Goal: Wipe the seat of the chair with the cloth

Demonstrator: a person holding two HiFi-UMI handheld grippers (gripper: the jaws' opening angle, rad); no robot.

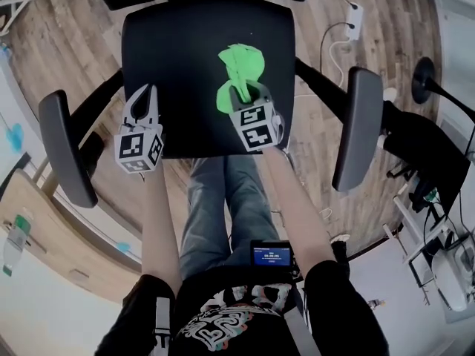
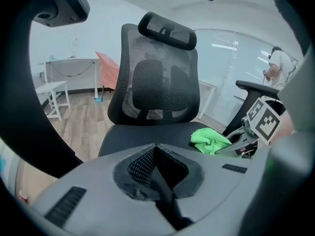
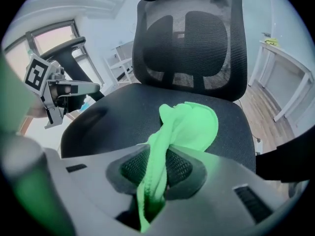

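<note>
A black office chair's seat [image 1: 185,58] lies below me, also seen as the seat [image 3: 123,112] and the seat [image 2: 147,136] in the gripper views. A bright green cloth [image 1: 239,73] lies on the seat's right half, its free end spread out flat. My right gripper [image 1: 241,93] is shut on the cloth [image 3: 184,127], which bunches between the jaws. My left gripper [image 1: 142,99] hovers over the seat's left front corner, jaws shut with nothing between them. The cloth [image 2: 210,140] shows at the right in the left gripper view.
Armrests flank the seat, the left armrest [image 1: 65,147] and the right armrest [image 1: 356,124]. The mesh backrest [image 3: 192,38] rises behind the seat. A person's legs [image 1: 215,199] stand at the seat's front edge. A power strip and cable [image 1: 349,24] lie on the wooden floor.
</note>
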